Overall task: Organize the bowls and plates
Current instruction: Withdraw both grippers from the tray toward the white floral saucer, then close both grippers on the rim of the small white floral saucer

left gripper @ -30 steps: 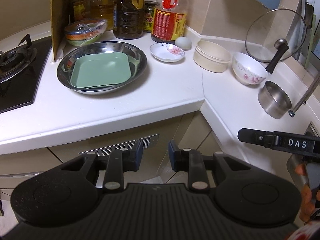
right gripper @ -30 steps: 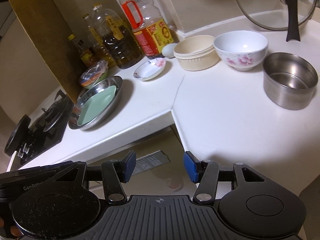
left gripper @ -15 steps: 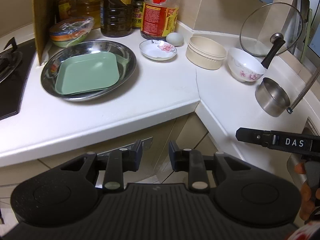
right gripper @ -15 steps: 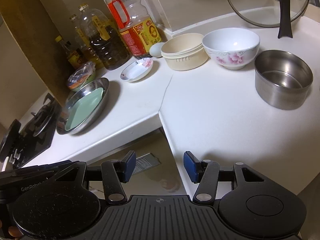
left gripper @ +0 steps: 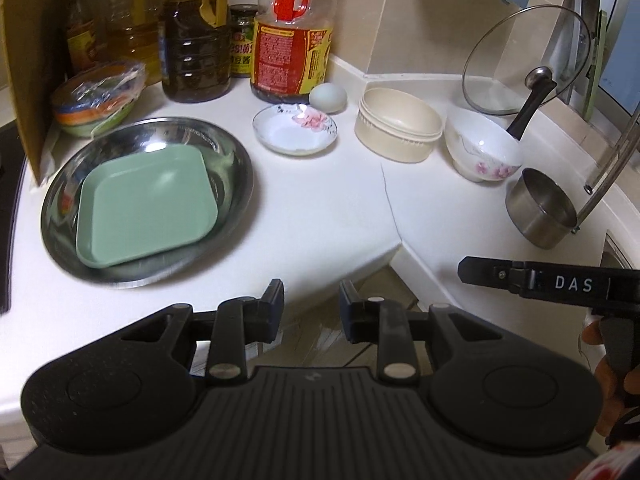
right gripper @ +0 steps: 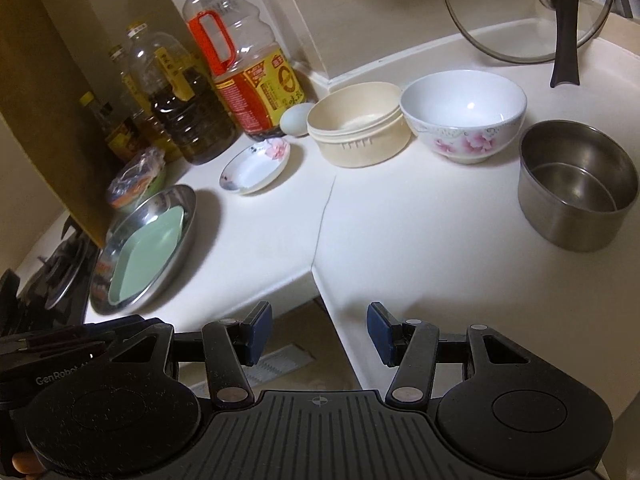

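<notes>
A green square plate (left gripper: 146, 206) lies inside a round steel plate (left gripper: 232, 156) on the white counter; both also show in the right wrist view (right gripper: 148, 252). A small flowered saucer (left gripper: 295, 134) (right gripper: 254, 166), a cream bowl (left gripper: 398, 130) (right gripper: 358, 126), a white flowered bowl (left gripper: 484, 152) (right gripper: 462, 114) and a steel bowl (left gripper: 540, 208) (right gripper: 578, 184) stand in a row toward the right. My left gripper (left gripper: 311, 312) is open and empty, off the counter's front edge. My right gripper (right gripper: 320, 334) is open and empty at the counter's inner corner.
Oil and sauce bottles (left gripper: 294, 40) and an egg (left gripper: 328, 98) stand at the back wall. A wrapped stack of coloured bowls (left gripper: 100, 98) sits beside a cardboard sheet (left gripper: 24, 60). A glass lid (right gripper: 528, 8) leans at the back right. A gas stove (right gripper: 48, 276) is at the left.
Both grippers have moved forward toward the counter, so the dishes appear closer. Both stay open and empty. No dish has moved.
</notes>
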`<action>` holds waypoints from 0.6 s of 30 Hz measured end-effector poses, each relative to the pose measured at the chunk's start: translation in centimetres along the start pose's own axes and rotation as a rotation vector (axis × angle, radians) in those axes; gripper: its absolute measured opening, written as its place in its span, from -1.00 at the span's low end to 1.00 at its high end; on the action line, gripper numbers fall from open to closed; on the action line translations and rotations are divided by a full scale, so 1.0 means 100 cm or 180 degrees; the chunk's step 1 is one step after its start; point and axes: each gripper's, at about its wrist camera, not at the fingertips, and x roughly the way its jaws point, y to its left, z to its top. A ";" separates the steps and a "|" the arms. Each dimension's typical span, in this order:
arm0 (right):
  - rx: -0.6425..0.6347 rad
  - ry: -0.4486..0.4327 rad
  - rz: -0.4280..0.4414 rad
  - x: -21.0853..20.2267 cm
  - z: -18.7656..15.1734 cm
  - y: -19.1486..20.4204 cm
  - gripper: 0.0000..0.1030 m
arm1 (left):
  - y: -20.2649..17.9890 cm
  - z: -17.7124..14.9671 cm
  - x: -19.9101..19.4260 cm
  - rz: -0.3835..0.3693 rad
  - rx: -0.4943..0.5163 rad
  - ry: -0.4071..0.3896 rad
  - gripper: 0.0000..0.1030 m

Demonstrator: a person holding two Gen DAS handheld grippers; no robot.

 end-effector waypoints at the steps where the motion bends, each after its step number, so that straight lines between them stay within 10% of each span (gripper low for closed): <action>1: 0.0012 -0.0009 -0.0014 0.003 0.002 0.001 0.03 | 0.002 0.003 0.002 -0.0019 0.0017 -0.0006 -0.49; 18: 0.0195 -0.0192 -0.0140 0.060 0.040 0.023 0.03 | 0.045 0.064 0.046 -0.0201 0.0149 -0.0124 -0.49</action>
